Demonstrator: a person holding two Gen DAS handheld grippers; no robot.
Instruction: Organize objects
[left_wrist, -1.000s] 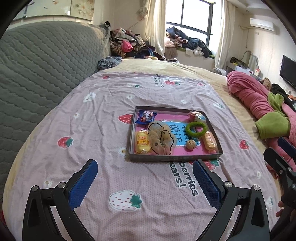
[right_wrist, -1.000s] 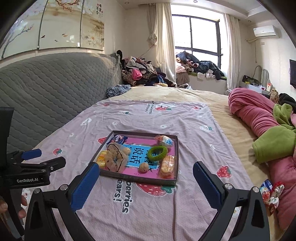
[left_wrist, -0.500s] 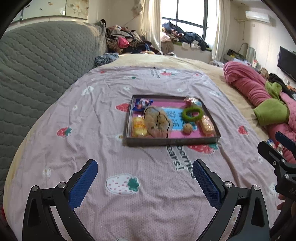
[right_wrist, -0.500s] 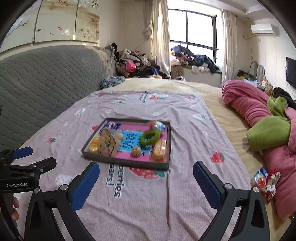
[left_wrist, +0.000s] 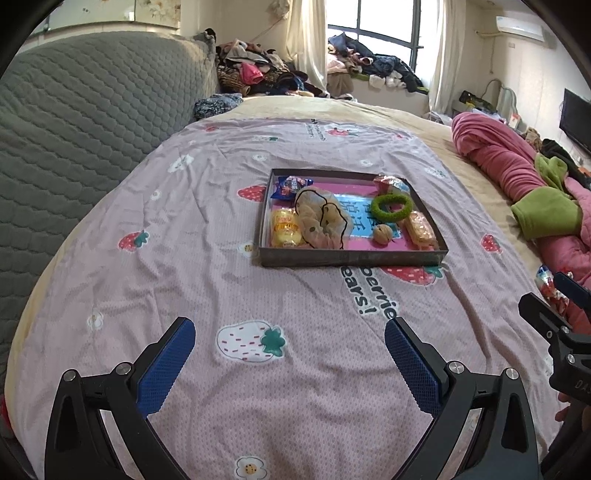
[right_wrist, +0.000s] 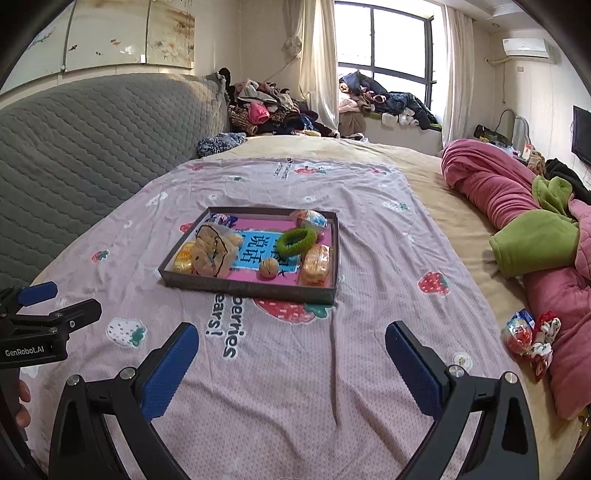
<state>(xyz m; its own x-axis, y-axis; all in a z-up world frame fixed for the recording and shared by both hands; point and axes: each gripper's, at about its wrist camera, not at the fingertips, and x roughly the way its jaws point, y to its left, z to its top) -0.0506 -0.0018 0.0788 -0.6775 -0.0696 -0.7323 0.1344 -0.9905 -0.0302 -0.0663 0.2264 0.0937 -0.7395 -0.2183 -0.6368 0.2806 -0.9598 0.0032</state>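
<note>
A dark shallow tray sits on the pink strawberry bedspread. It holds a green ring, a beige scrunchie, a walnut, a yellow snack pack, an orange snack pack, a blue wrapper and a candy. My left gripper is open and empty, well short of the tray. My right gripper is open and empty too. Loose wrapped candies lie at the right.
A grey quilted headboard runs along the left. A pink and green blanket roll lies on the right side of the bed. Piles of clothes sit at the far end under the window.
Both grippers have drawn back from the tray and lifted a little; the tray looks smaller and farther. Both stay open and empty. Nothing in the tray has moved.
</note>
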